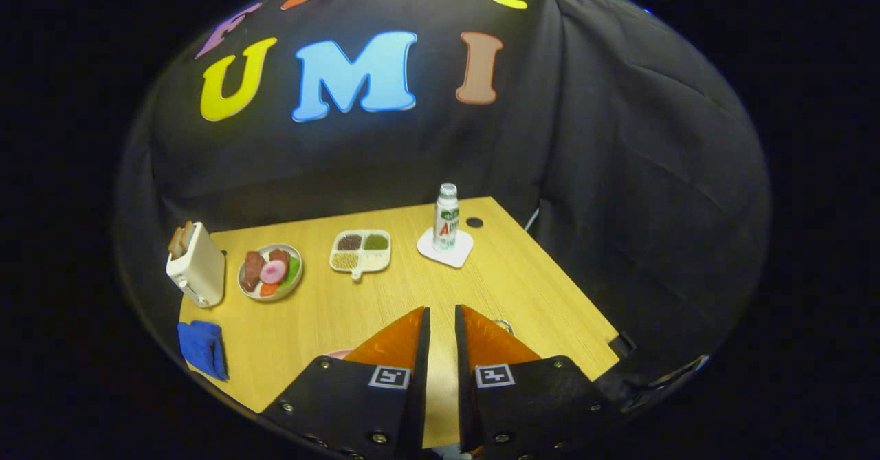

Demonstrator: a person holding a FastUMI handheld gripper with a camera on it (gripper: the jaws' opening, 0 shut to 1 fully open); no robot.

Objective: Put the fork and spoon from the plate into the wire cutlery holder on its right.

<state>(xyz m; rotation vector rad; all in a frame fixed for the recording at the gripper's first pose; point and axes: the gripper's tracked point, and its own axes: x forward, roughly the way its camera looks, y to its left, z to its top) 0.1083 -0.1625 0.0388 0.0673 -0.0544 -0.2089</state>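
The gripper (442, 319) hangs over the near edge of the desk (509, 288) — its two fingers sit close together with a thin gap and nothing between them.

A bit of pink plate (338, 354) peeks out beside one finger, and a small bit of wire holder (504, 324) peeks out beside the other — the fork and spoon cannot be seen. Beyond the fingers, a divided snack tray (360, 251) sits mid-desk. A bottle (446, 217) stands upright on a white coaster (445, 248) near the far corner. A plate of food (270, 271) lies beside a white toaster (196, 265) with bread. A blue cloth (203, 347) lies at the near corner.
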